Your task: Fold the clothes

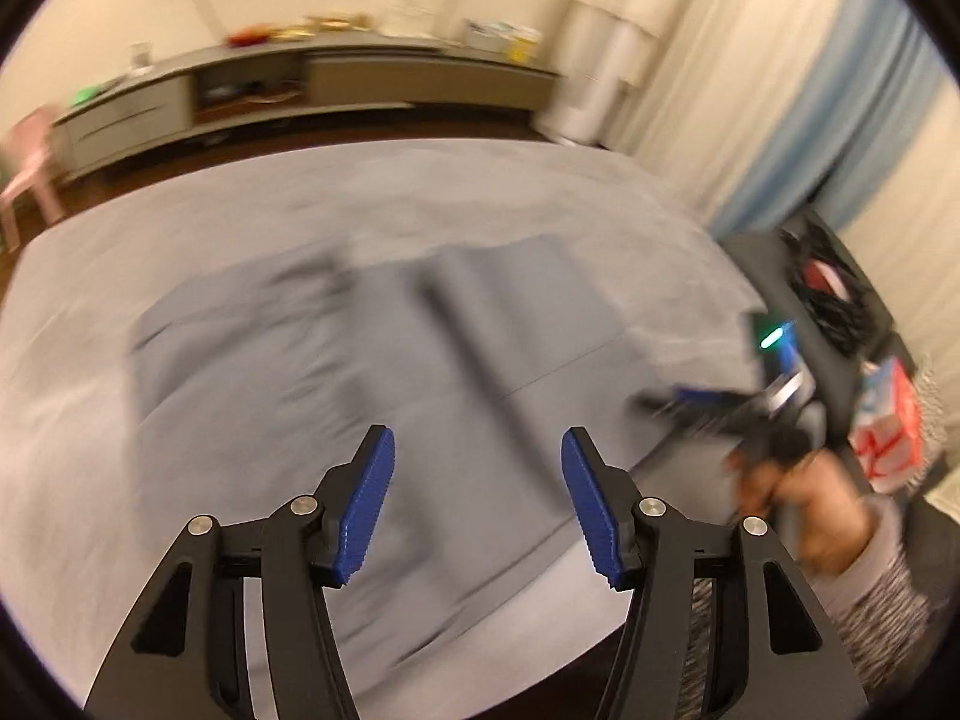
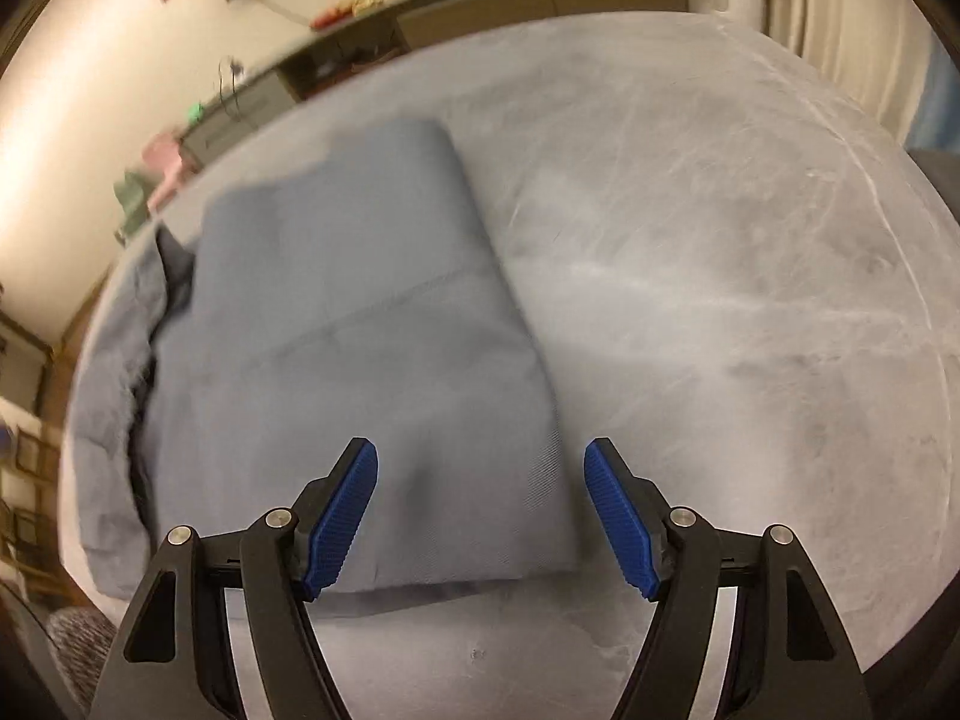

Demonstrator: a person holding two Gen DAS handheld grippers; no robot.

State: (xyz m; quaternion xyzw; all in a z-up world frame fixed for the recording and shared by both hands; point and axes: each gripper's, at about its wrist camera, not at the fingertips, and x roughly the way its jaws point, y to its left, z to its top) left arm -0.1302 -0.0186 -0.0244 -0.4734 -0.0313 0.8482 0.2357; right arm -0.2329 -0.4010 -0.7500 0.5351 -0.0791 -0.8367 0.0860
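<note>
Left gripper (image 1: 478,501): blue ribbed pads spread wide, nothing between them, above the garment.
Right gripper (image 2: 481,513): likewise wide, empty.
Garment: the blue-grey, partly folded cloth garment (image 2: 360,348) lies on the pale grey bed cover (image 2: 750,300), right fold edge toward 1 o'clock, loose rumpled layer at 9 o'clock (blurred).
Step, judged: re-grip for the next fold.
Method: seize both near corners evenly; lift low; align edges before release.

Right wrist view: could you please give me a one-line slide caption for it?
Open right gripper hovering over a partly folded blue-grey garment on the grey bed.
</note>
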